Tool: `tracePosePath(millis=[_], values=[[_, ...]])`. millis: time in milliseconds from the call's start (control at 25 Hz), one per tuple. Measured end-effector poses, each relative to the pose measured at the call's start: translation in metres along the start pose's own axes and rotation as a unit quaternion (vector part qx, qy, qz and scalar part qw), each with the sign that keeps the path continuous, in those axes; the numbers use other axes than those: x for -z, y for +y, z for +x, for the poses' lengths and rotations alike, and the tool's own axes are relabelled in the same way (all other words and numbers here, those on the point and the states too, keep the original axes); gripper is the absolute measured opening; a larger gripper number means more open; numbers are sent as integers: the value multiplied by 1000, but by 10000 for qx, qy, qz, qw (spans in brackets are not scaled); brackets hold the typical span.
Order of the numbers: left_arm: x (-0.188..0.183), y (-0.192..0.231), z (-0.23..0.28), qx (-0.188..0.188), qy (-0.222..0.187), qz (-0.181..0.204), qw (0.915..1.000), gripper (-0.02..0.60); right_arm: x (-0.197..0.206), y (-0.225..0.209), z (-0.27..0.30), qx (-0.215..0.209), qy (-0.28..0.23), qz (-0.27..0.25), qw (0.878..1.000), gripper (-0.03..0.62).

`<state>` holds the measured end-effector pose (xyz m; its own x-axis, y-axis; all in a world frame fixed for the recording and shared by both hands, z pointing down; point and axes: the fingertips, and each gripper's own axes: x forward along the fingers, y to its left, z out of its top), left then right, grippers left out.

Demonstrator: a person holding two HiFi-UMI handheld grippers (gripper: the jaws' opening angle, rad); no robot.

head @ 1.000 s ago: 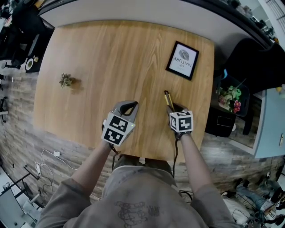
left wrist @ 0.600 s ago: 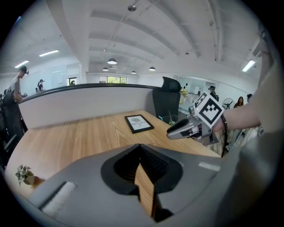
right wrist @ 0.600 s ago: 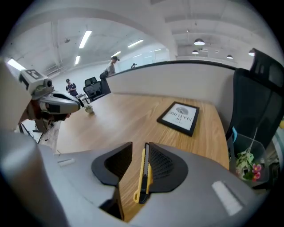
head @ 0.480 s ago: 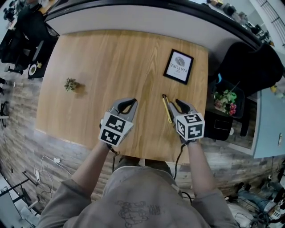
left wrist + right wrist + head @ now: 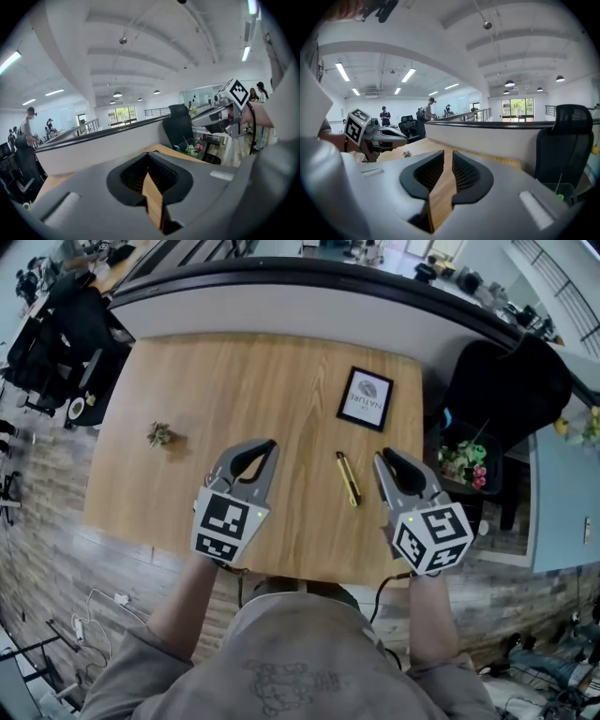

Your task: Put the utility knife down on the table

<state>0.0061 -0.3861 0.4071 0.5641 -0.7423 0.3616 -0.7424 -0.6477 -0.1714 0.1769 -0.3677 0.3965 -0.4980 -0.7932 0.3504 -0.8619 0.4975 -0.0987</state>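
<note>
The yellow-and-black utility knife (image 5: pixel 348 478) lies flat on the wooden table (image 5: pixel 234 381), with neither gripper touching it. My right gripper (image 5: pixel 386 457) hangs above the table just right of the knife. Its jaws are closing with nothing between them, and a narrow slit still shows in the right gripper view (image 5: pixel 447 152). My left gripper (image 5: pixel 264 445) is raised to the knife's left. Its tips meet, with nothing held, in the left gripper view (image 5: pixel 148 154).
A framed picture (image 5: pixel 365 398) lies beyond the knife, and a small plant sprig (image 5: pixel 160 435) sits at the table's left. A black chair (image 5: pixel 511 381) and a bin with flowers (image 5: pixel 464 460) stand off the right edge. A dark counter (image 5: pixel 281 277) runs behind.
Both grippers have risen from the table. The right one has drawn away to the right of the knife, which stays lying on the wood, and its jaws have narrowed.
</note>
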Motion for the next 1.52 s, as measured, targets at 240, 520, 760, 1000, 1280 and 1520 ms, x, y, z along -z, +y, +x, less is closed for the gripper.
tracePosePath(millis=[240,520,760,1000,1280,1520], values=[[-37,-13,-41,18,-409,219,9989,-2,-45,26,-50,-119,-515,-259,9983,46],[-58,-31,-76,0,-607,501,9969,-2,-59,42,-94,-72,-815,-174,9965,20],[-60,-47,-86,135,-605,423,9972,-2,-54,59,-112,-191,-825,-9,9964,9],[-69,-50,-95,116,-763,356,9964,-2,-54,66,-116,-213,-832,-13,9963,9],[-76,-54,-99,57,-846,358,9958,-2,-51,62,-121,-183,-831,-52,9964,9],[-76,-56,-100,88,-823,171,9964,-2,-52,60,-123,-146,-843,-50,9963,11]])
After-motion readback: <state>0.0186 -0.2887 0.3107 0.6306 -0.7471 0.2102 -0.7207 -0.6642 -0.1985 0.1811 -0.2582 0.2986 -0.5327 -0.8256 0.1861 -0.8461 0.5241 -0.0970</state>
